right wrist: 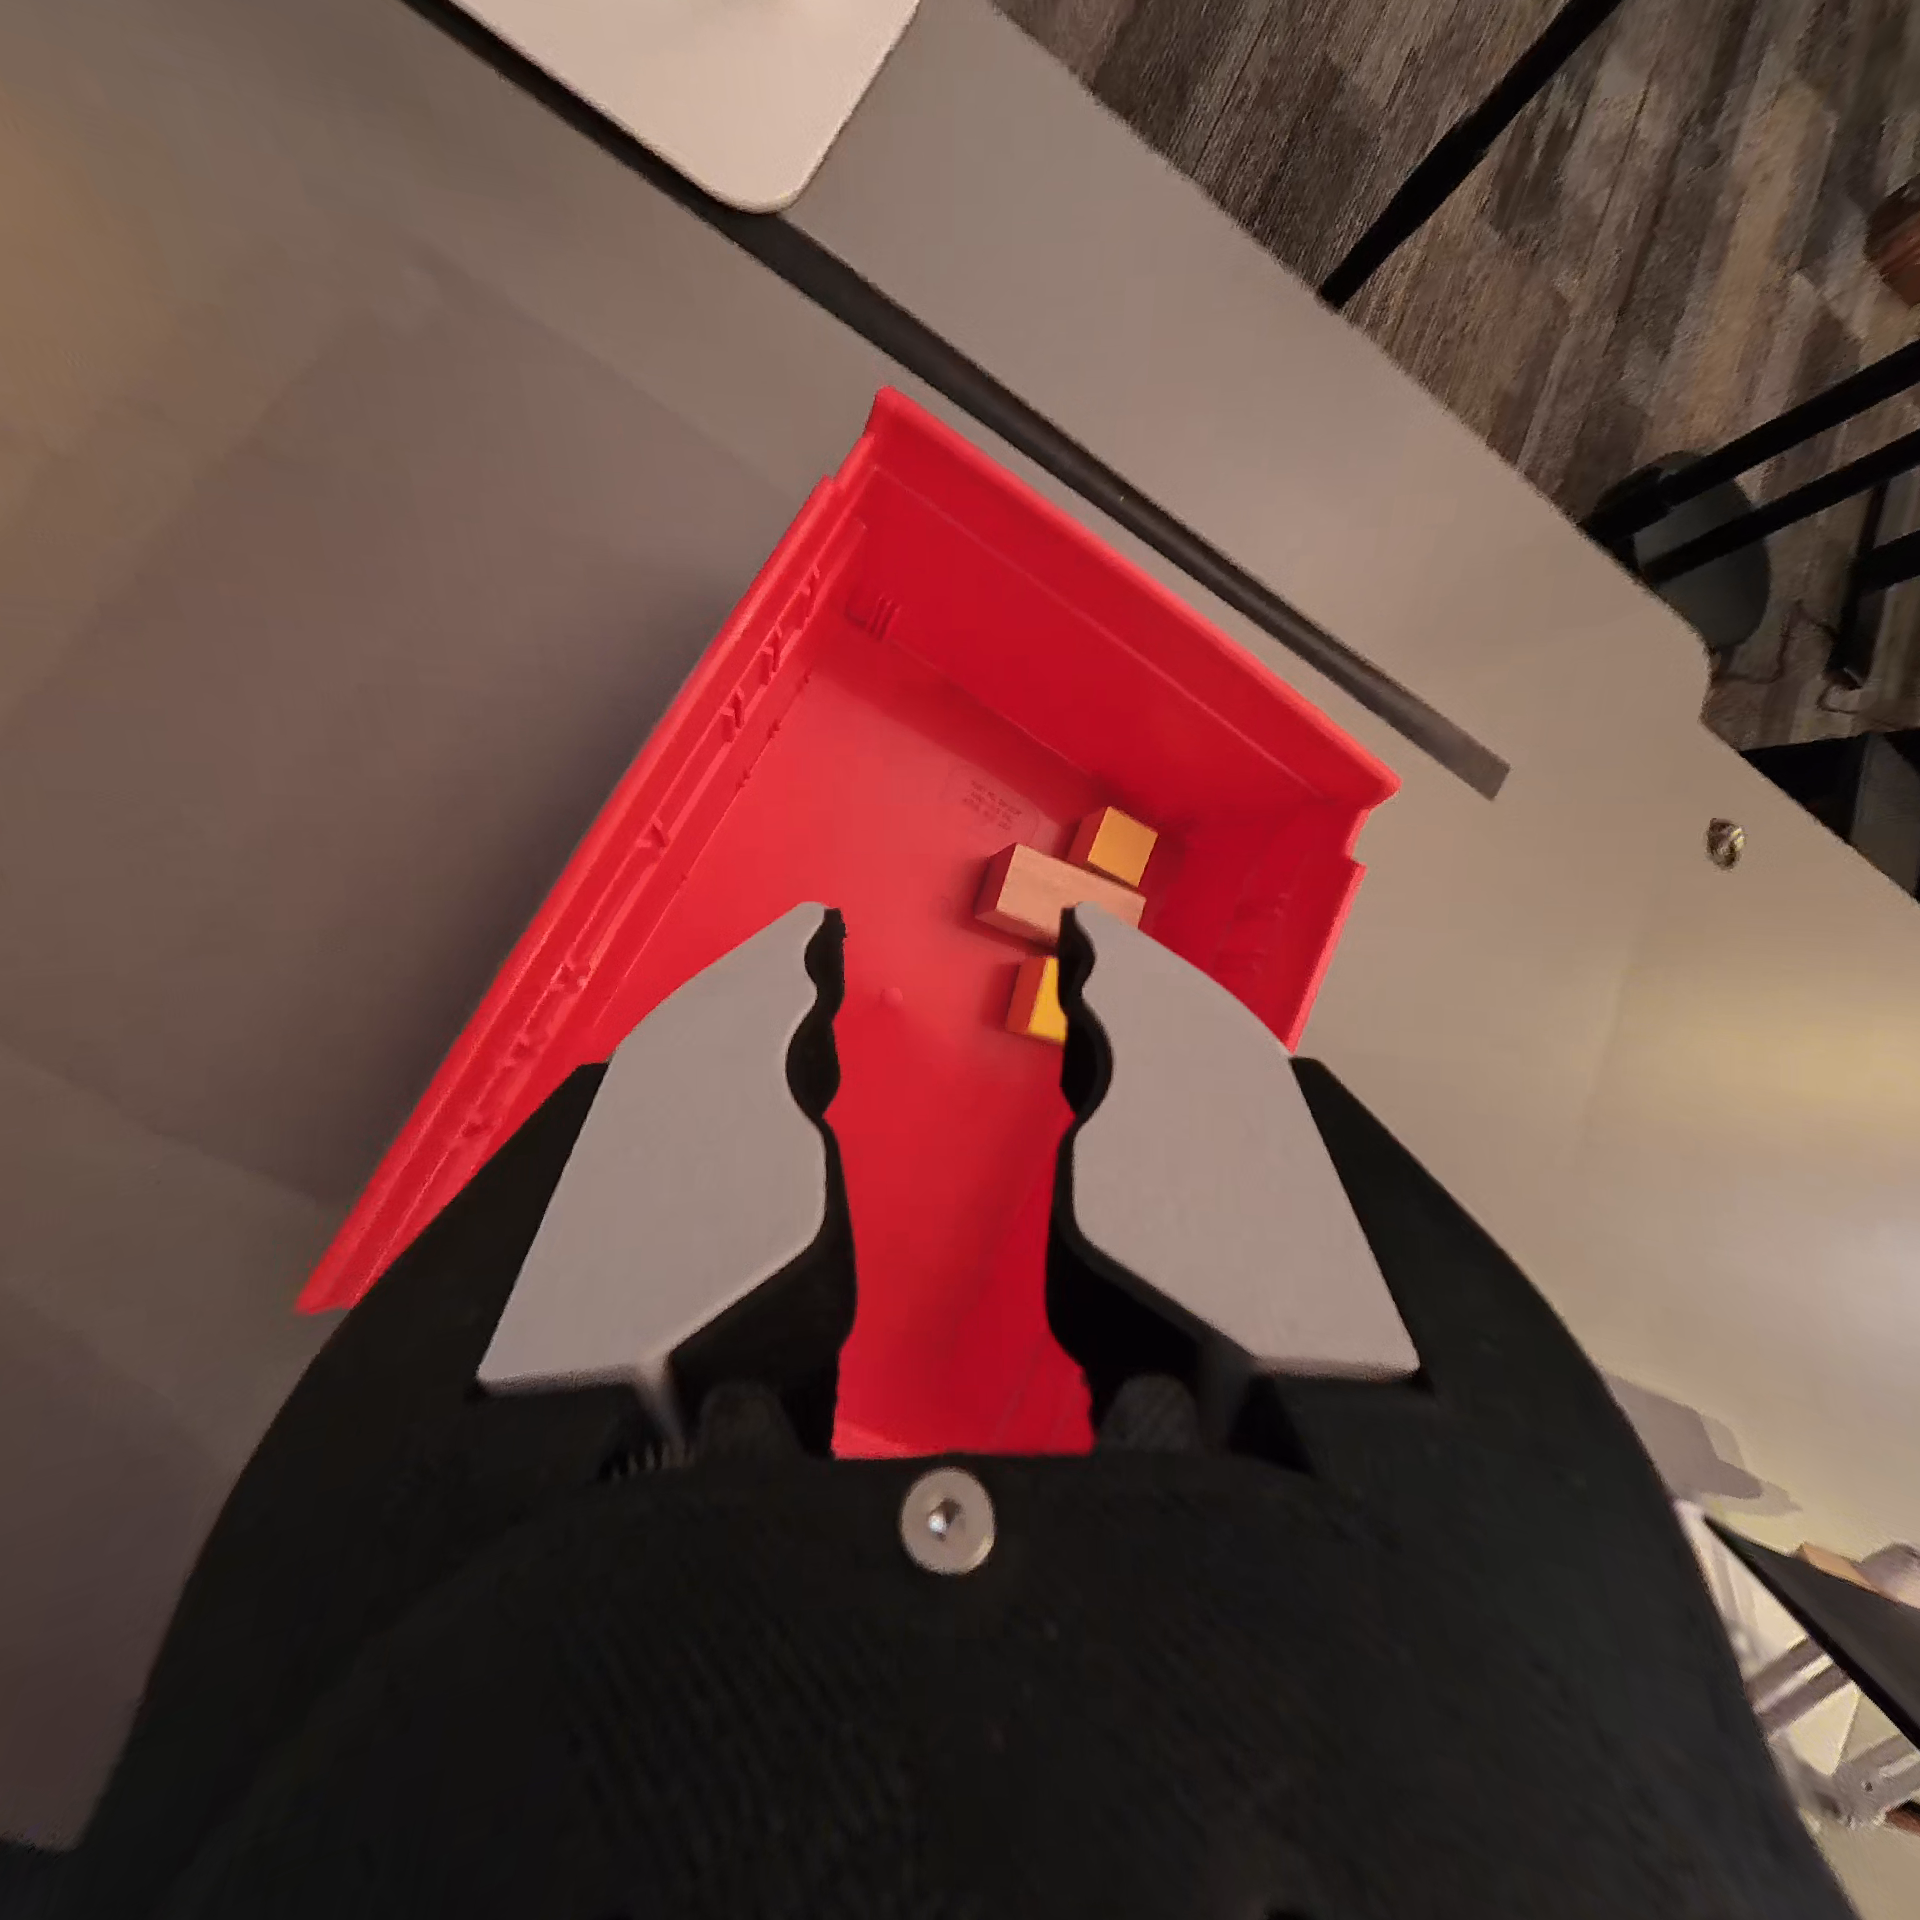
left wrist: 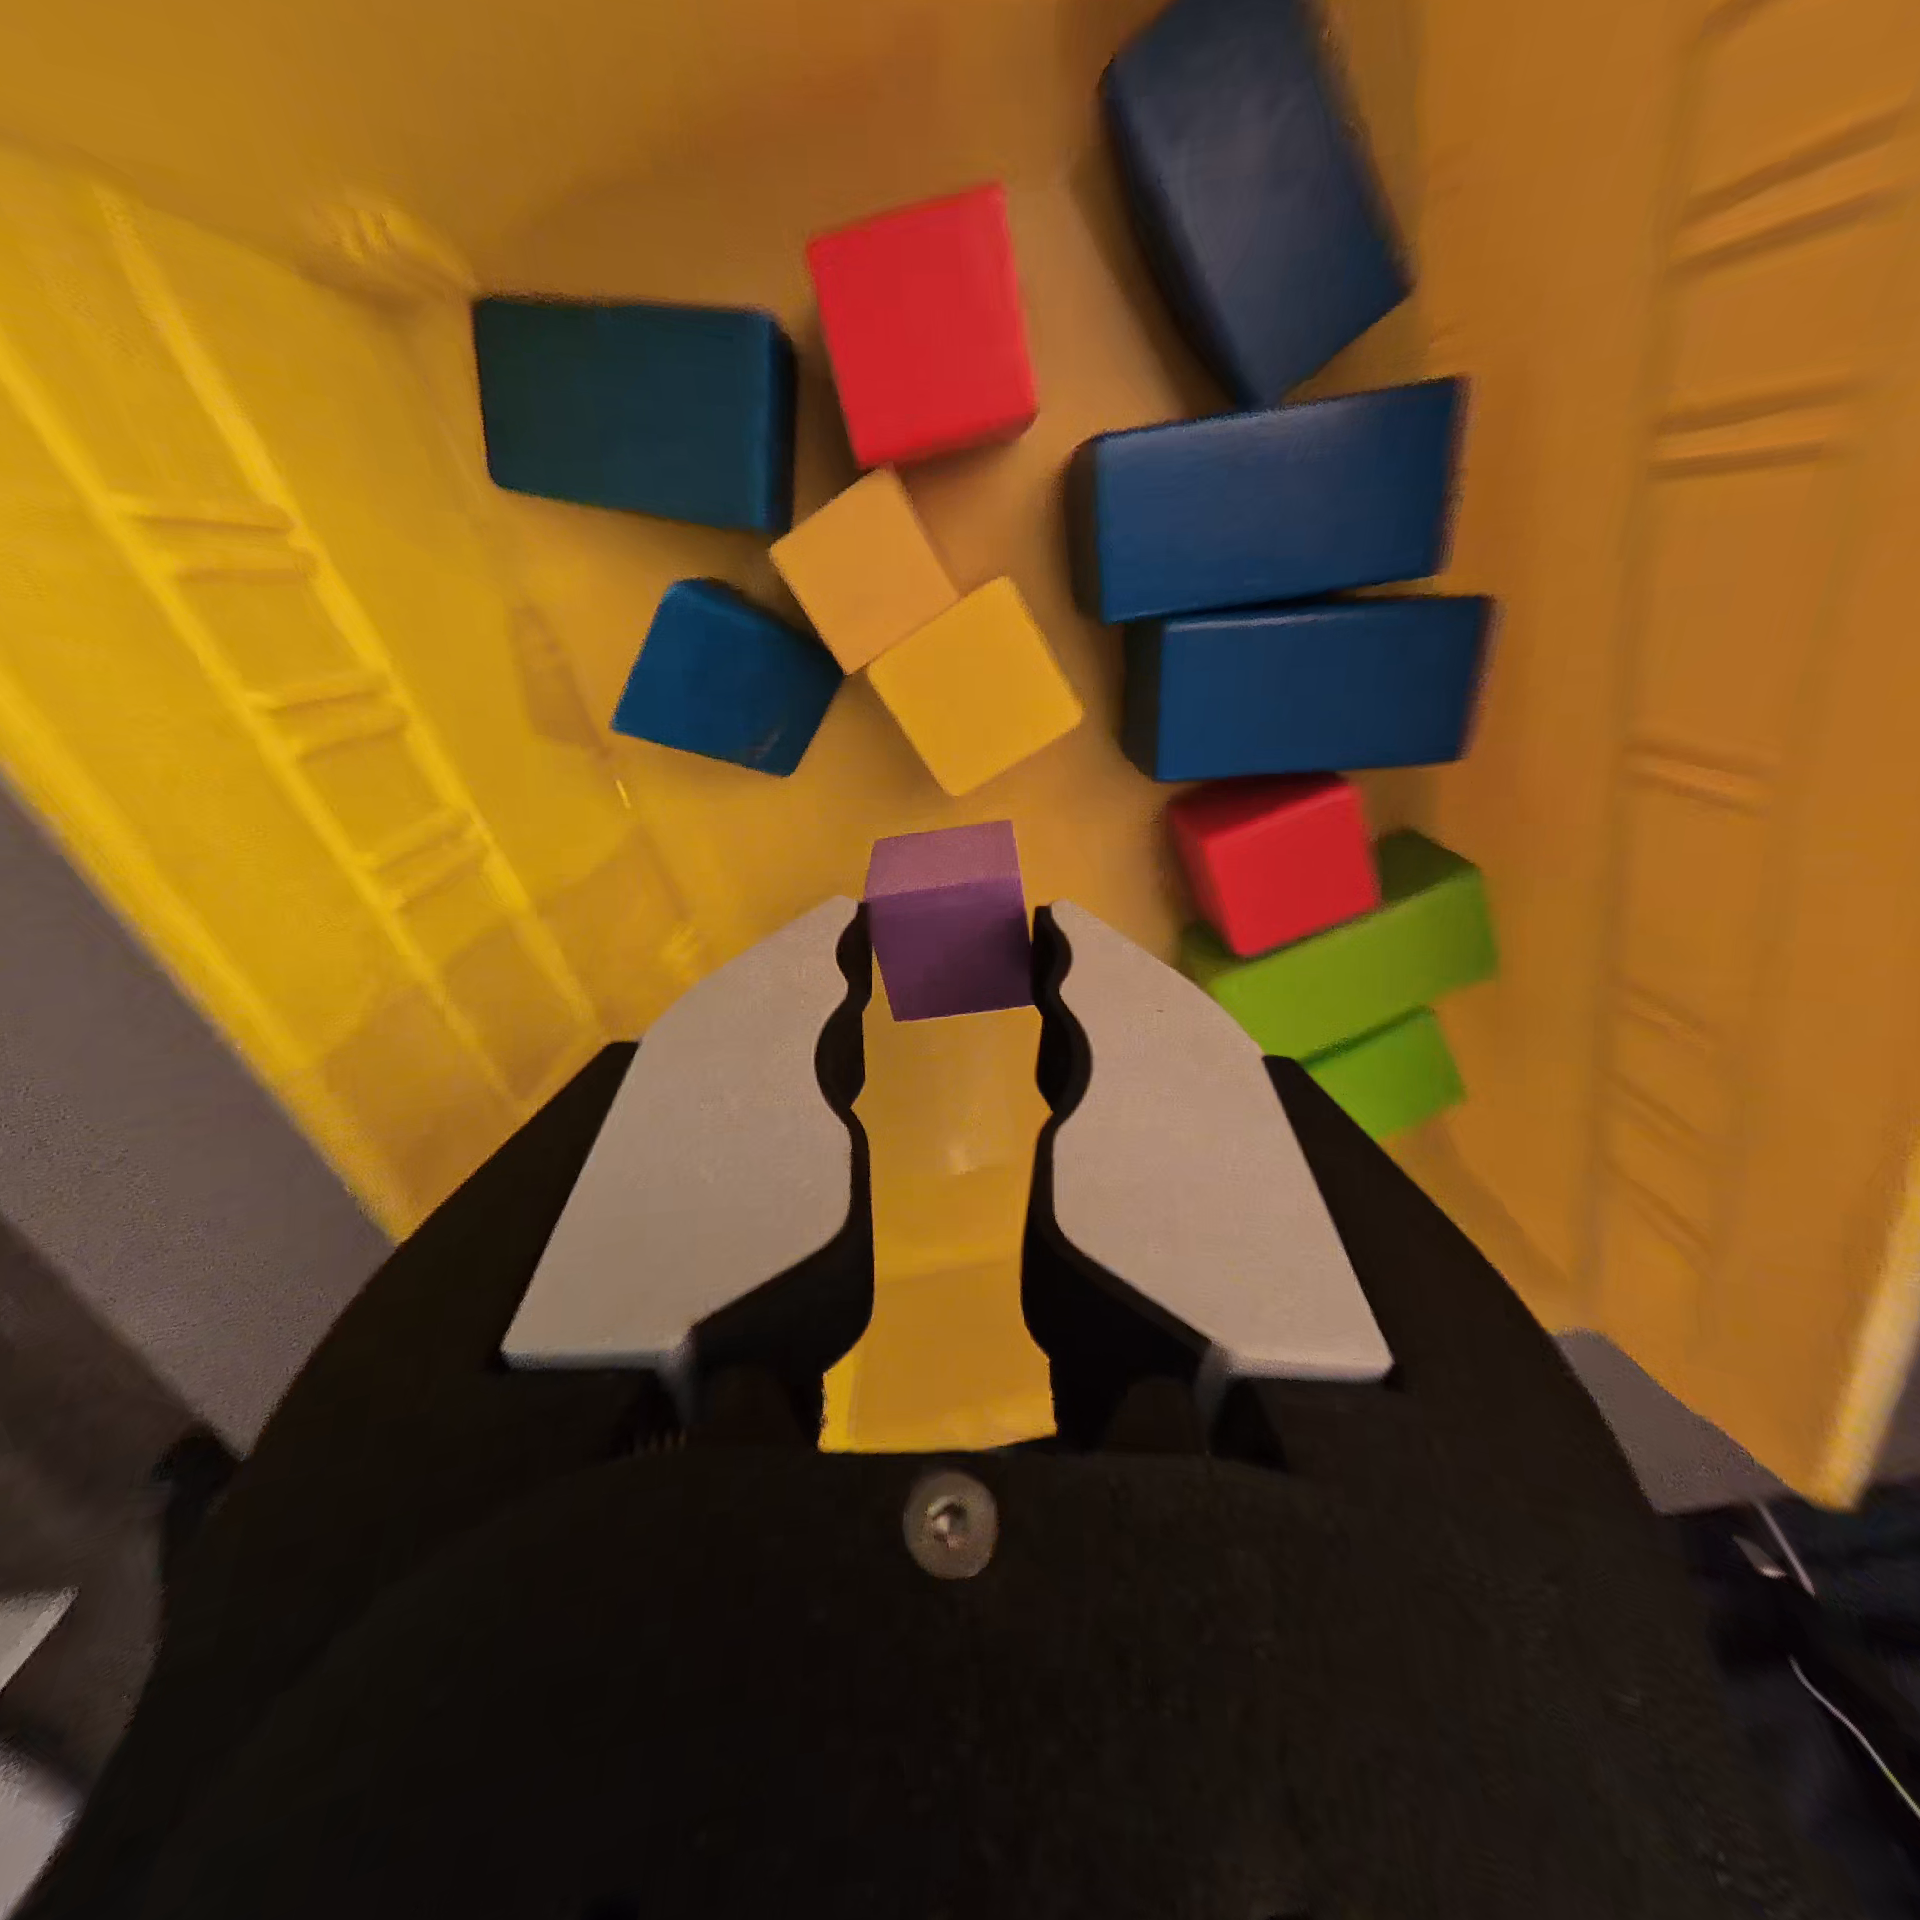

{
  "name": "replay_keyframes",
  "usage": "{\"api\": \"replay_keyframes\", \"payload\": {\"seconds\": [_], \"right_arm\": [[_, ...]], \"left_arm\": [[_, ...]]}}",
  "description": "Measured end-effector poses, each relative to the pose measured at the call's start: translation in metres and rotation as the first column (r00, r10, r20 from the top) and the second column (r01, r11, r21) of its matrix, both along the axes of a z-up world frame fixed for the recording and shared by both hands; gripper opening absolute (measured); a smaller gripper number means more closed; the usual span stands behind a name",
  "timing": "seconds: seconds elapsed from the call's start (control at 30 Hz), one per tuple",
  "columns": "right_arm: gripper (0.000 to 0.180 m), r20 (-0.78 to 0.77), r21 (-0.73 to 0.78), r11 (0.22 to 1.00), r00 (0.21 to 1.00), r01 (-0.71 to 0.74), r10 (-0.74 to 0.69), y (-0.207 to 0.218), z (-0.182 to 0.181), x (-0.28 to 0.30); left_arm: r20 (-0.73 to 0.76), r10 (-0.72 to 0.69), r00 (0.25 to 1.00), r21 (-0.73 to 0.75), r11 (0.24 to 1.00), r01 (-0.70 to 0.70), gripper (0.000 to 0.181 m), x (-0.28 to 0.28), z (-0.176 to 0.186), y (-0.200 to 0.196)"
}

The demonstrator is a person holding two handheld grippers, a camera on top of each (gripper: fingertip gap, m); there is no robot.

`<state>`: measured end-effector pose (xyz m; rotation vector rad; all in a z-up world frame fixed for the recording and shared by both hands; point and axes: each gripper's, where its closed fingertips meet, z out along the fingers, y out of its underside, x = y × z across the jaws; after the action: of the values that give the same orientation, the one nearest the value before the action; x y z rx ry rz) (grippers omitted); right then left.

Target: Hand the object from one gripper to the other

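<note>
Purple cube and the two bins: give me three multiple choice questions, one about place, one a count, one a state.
1. Where is the purple cube?
A. Between the left gripper's fingers
B. On the red bin's floor
C. On a green block

2. How many red blocks lie in the yellow bin?
A. None
B. Two
C. Five

3. The right gripper is:
A. Shut on a cube
B. Open, holding nothing
C. Out of view

A: both fingertips flank the cube.
B: one near the dark blue blocks, one on the green block.
B: only the red bin shows between its fingers.
</note>
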<state>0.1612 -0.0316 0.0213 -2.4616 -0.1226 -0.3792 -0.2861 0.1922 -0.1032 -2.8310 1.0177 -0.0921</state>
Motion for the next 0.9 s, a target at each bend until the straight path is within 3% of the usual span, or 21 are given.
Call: {"api": "replay_keyframes", "payload": {"seconds": [0.1,0.17,0.23,0.3,0.37,0.43,0.5,0.63,0.9], "right_arm": [[0.04,0.067,0.128,0.988,0.995,-0.083,0.075,0.019,0.023,-0.015],[0.041,0.176,0.279,0.913,0.95,-0.299,0.257,0.045,0.047,-0.052],[0.044,0.288,0.433,0.731,0.85,-0.527,0.442,0.063,0.07,-0.108],[0.045,0.375,0.528,0.5,0.716,-0.687,0.589,0.063,0.08,-0.168],[0.047,0.443,0.557,0.341,0.618,-0.757,0.65,0.06,0.079,-0.212],[0.051,0.511,0.551,0.233,0.544,-0.802,0.666,0.055,0.073,-0.244],[0.052,0.573,0.539,0.171,0.508,-0.825,0.643,0.051,0.071,-0.262],[0.048,0.599,0.579,0.108,0.511,-0.808,0.616,0.043,0.079,-0.274],[0.028,0.585,0.56,0.085,0.467,-0.824,0.663,0.035,0.078,-0.277]], "left_arm": [[0.324,-0.113,0.939,0.077,0.993,0.093,0.029,0.034,0.056,-0.016],[0.554,-0.258,0.792,0.16,0.966,0.203,0.029,0.065,0.105,-0.042],[0.726,-0.393,0.564,0.245,0.915,0.321,0.029,0.096,0.153,-0.079],[0.816,-0.448,0.364,0.282,0.86,0.426,0.029,0.118,0.184,-0.118],[0.857,-0.459,0.233,0.298,0.812,0.503,0.028,0.137,0.199,-0.147],[0.888,-0.434,0.152,0.287,0.78,0.556,0.028,0.152,0.206,-0.168],[0.911,-0.4,0.102,0.266,0.758,0.595,0.028,0.164,0.208,-0.183],[0.911,-0.399,0.105,0.249,0.735,0.63,0.028,0.177,0.201,-0.196],[0.917,-0.391,0.082,0.24,0.703,0.669,0.029,0.178,0.203,-0.21]]}}
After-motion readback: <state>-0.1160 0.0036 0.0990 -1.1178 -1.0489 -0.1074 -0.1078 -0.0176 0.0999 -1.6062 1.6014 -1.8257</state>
